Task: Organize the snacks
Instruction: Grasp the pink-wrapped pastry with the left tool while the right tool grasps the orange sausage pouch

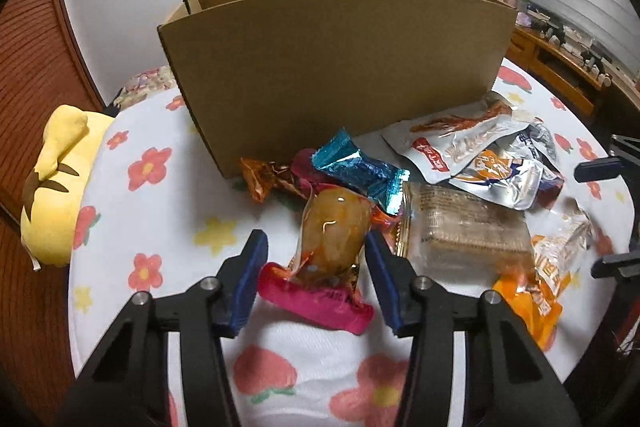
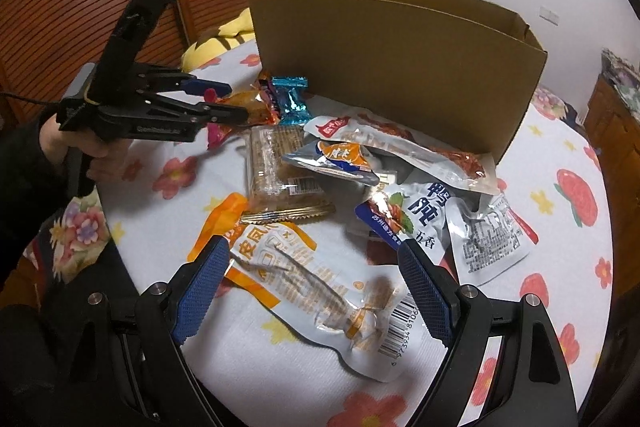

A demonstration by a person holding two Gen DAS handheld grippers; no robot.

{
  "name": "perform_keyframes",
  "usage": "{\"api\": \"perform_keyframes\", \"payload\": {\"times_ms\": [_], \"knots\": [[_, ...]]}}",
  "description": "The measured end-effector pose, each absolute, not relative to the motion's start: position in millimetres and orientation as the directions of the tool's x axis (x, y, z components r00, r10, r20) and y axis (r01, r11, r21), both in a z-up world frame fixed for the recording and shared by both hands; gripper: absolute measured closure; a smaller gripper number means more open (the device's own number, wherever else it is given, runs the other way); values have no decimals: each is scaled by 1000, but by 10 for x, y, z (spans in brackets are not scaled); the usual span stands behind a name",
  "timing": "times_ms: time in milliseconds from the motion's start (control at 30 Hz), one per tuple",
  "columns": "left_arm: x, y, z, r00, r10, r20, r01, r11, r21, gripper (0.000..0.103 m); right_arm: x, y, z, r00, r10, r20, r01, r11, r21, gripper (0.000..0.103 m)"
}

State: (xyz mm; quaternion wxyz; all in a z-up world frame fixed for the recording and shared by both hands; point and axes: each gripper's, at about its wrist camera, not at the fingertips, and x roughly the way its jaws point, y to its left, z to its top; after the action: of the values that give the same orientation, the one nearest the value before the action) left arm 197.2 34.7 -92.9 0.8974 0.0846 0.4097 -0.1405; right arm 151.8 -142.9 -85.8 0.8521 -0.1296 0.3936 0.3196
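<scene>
The left gripper (image 1: 316,247) has its blue pads astride a clear orange snack (image 1: 332,231), one pad touching, in front of the cardboard box (image 1: 336,67). The right gripper (image 2: 316,267) gapes wide over an orange-and-white packet (image 2: 320,287) nearer than the box.

Right claw (image 2: 308,289) gapes over orange snack packet (image 2: 320,291), seemingly untouched.

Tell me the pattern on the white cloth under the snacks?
Red and yellow flowers on the white cloth, clearest in the left wrist view.
</scene>
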Motion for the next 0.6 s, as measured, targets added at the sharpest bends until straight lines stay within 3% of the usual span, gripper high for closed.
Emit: {"api": "perform_keyframes", "payload": {"times_ms": [100,167,400,500,567,600], "knots": [[1974,324,-915,619,-185,-764,330,943,39,51,1558,-1402,-868,474,442,-762,-660,751,25,15],[1993,280,-925,604,-200,-772,355,934,36,37,1562,-1381,-874,463,442,-768,-672,740,21,15],[2101,205,-1025,577,-167,-800,363,929,68,35,1600,-1277,-933,422,444,-790,-715,699,10,15],[2103,255,-1065,555,-195,-809,366,930,27,44,1601,-1277,-928,414,447,-793,-721,692,13,15],[2081,298,-1062,547,-217,-809,363,932,-4,58,1597,-1287,-931,401,454,-795,-726,687,27,15],[2062,324,-1058,544,-227,-808,360,933,-20,59,1595,-1290,-936,397,454,-798,-729,684,26,14]]}}
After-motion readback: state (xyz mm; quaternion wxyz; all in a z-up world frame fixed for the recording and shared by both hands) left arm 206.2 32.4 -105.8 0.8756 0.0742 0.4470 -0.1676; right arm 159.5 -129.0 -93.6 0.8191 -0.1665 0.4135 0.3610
